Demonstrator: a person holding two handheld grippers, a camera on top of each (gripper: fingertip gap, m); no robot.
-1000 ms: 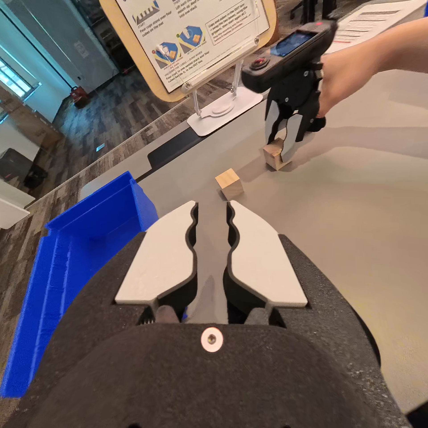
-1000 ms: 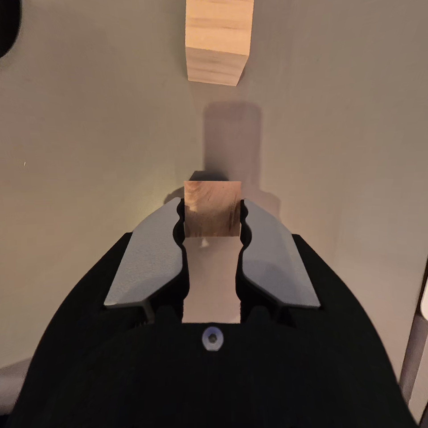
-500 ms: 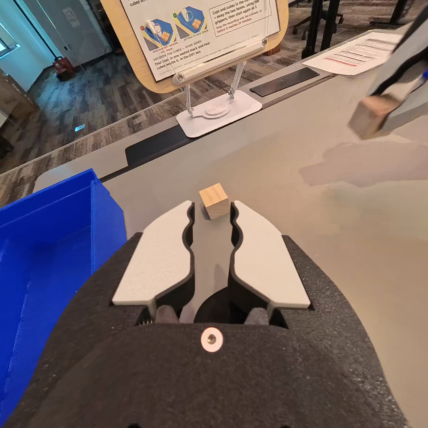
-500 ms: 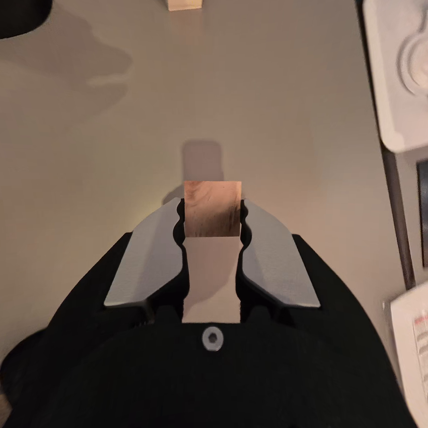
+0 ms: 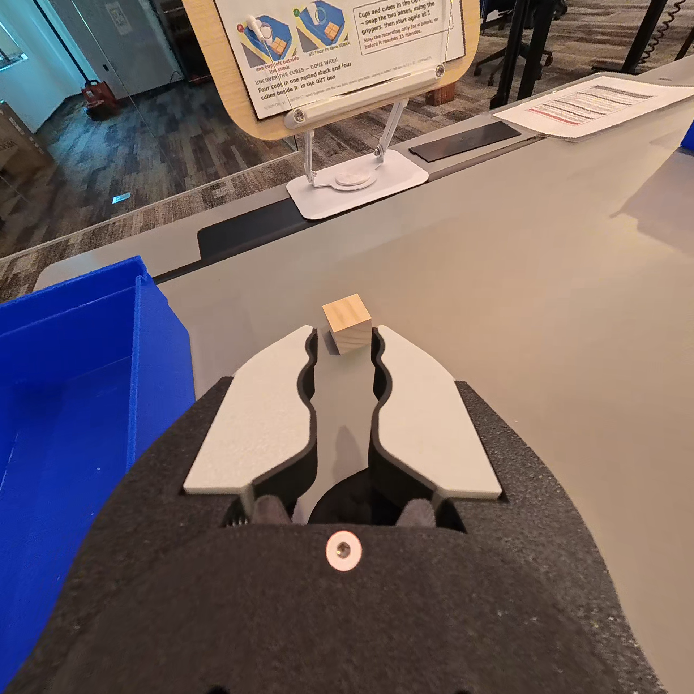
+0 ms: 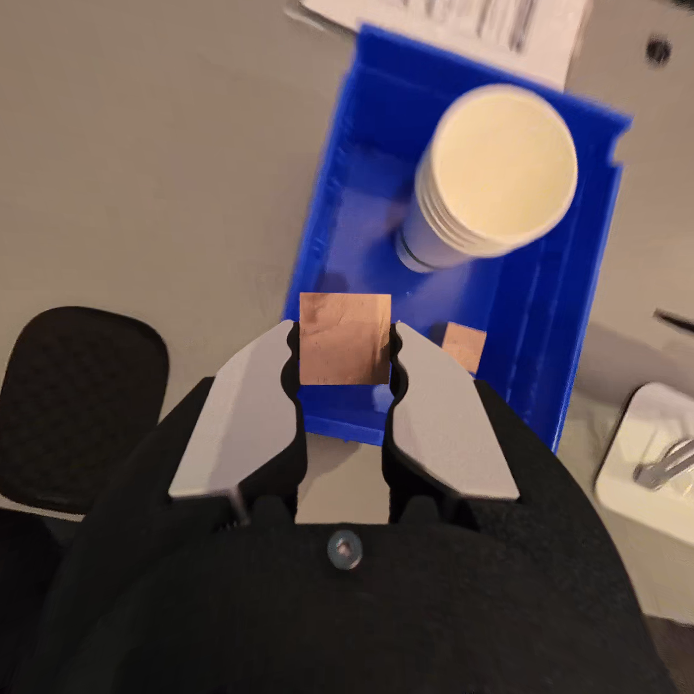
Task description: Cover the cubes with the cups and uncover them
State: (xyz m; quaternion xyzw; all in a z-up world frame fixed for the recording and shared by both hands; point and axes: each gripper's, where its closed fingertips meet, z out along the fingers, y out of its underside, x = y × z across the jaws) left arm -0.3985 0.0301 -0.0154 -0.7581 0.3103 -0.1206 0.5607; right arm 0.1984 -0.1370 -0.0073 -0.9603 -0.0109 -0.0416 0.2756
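- Wooden cube (image 5: pixel 347 328) looks light, rigid; grip its flat sides, left gripper (image 5: pixel 342 330) gaping at twelve o'clock.
- Right gripper (image 6: pixel 344 340) clamps another cube (image 6: pixel 344 338) above blue bin (image 6: pixel 533 338).

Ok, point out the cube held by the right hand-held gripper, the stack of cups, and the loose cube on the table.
held cube (image 6: pixel 344 338), right wrist view, on its facing side.
stack of cups (image 6: pixel 503 169), right wrist view, inside the top cup's mouth.
loose cube (image 5: pixel 346 312), left wrist view, on its top face.
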